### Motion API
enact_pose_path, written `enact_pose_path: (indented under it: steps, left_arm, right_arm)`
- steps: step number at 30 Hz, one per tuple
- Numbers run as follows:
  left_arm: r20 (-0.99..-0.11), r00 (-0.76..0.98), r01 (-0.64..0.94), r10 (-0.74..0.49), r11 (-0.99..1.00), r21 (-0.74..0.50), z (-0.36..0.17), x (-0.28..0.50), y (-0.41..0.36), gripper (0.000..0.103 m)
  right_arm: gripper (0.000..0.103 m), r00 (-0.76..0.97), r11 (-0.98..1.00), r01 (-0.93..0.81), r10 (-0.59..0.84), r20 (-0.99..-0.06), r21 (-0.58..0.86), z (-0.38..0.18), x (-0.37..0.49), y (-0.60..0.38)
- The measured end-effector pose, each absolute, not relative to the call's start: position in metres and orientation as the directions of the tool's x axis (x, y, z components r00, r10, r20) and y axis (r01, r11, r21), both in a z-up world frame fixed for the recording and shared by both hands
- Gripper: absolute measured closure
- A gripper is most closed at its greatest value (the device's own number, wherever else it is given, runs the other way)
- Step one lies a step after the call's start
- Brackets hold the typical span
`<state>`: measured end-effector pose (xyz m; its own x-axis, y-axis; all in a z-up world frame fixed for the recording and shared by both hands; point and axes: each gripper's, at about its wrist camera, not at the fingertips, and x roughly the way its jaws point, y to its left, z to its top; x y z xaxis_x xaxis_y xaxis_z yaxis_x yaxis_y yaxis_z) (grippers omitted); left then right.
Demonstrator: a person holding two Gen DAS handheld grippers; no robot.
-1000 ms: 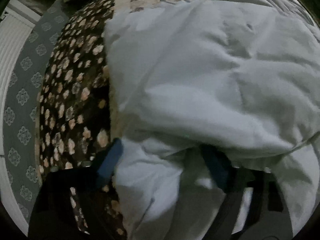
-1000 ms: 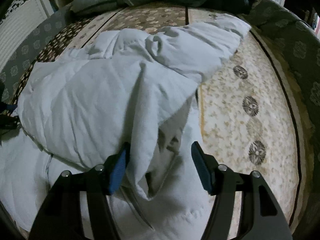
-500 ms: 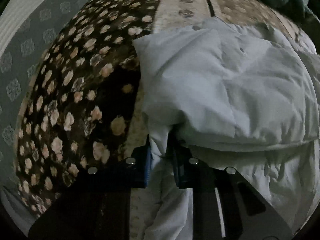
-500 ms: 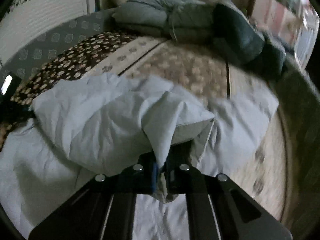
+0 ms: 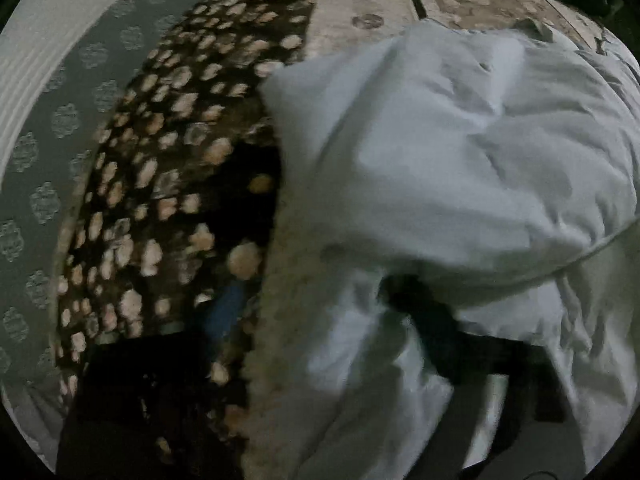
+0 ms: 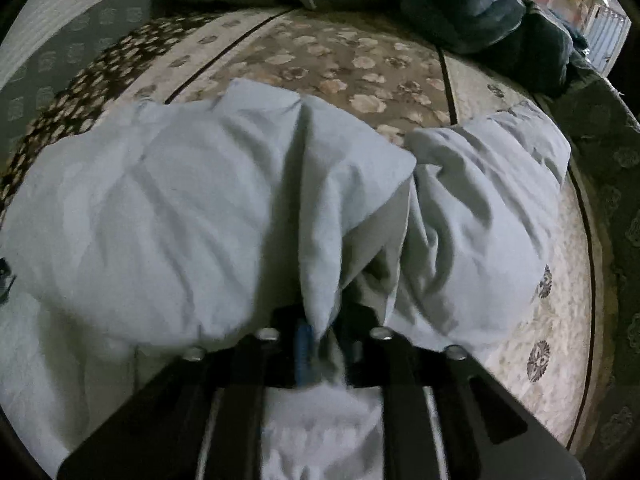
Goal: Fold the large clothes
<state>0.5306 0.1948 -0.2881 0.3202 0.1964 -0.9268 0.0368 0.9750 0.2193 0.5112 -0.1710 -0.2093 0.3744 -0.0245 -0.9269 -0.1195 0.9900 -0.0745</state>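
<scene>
A large pale blue padded garment lies folded over itself on a patterned bedspread; it also shows in the right wrist view. My left gripper is open, its blue pad over the bedspread and its other finger partly under the garment's folded edge. My right gripper is shut on a pinched fold of the garment near the middle. A loose sleeve part lies to the right.
The bedspread has floral and dark spotted bands. A pile of dark green bedding lies at the far end. A grey patterned bed edge and white wall run along the left.
My left gripper was shut on the garment's edge half a second ago and has opened wide. My right gripper stays shut on its fold, and the garment sits lower and flatter.
</scene>
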Motion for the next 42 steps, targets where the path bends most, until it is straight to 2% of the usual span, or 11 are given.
enact_pose_path:
  steps: [2, 3, 14, 16, 18, 19, 21, 23, 32, 36, 42]
  left_arm:
    - [-0.929, 0.33, 0.042, 0.17, 0.98, 0.194, -0.279, 0.518, 0.198, 0.008]
    - [-0.927, 0.335, 0.042, 0.168, 0.98, 0.192, -0.273, 0.51, 0.2, 0.008]
    - [-0.903, 0.423, 0.017, 0.069, 0.996, 0.084, -0.228, 0.548, 0.191, 0.01]
    - [-0.909, 0.417, 0.015, 0.027, 0.999, 0.037, -0.232, 0.565, 0.179, 0.023]
    - [-0.919, 0.393, 0.009, 0.009, 1.0, 0.013, -0.244, 0.584, 0.167, 0.04]
    - [-0.926, 0.376, 0.004, 0.015, 1.0, 0.018, -0.252, 0.593, 0.162, 0.054]
    - [-0.951, 0.308, -0.01, 0.037, 0.999, 0.035, -0.275, 0.604, 0.159, 0.07]
    - [-0.96, 0.273, -0.022, 0.063, 0.998, 0.059, -0.294, 0.612, 0.156, 0.075]
    - [-0.968, 0.223, -0.02, 0.11, 0.994, 0.108, -0.328, 0.636, 0.149, 0.076]
    - [-0.962, 0.228, -0.032, 0.153, 0.988, 0.149, -0.308, 0.625, 0.152, 0.077]
    - [-0.946, 0.313, 0.002, 0.087, 0.996, 0.093, -0.265, 0.594, 0.133, 0.077]
  right_arm:
    - [0.049, 0.405, 0.993, -0.118, 0.019, -0.914, -0.032, -0.195, 0.501, -0.179]
    - [0.048, 0.423, 0.993, -0.113, 0.02, -0.906, -0.031, -0.189, 0.493, -0.18]
    - [0.048, 0.533, 0.99, -0.13, 0.017, -0.846, -0.062, -0.158, 0.507, -0.156]
    - [0.055, 0.564, 0.989, -0.124, 0.0, -0.826, -0.084, -0.157, 0.515, -0.146]
    - [0.093, 0.572, 0.989, -0.119, -0.003, -0.82, -0.087, -0.161, 0.525, -0.138]
    - [0.095, 0.545, 0.989, -0.109, -0.023, -0.838, -0.098, -0.169, 0.533, -0.136]
    - [0.096, 0.506, 0.991, -0.096, -0.032, -0.862, -0.093, -0.18, 0.54, -0.139]
    - [0.103, 0.463, 0.99, -0.083, -0.063, -0.884, -0.114, -0.198, 0.546, -0.149]
    - [0.103, 0.348, 0.997, -0.027, 0.079, -0.934, 0.074, -0.245, 0.583, -0.185]
    - [0.103, 0.378, 0.994, -0.017, 0.102, -0.92, 0.103, -0.216, 0.572, -0.195]
    - [0.1, 0.485, 0.991, -0.081, 0.135, -0.864, 0.109, -0.164, 0.529, -0.196]
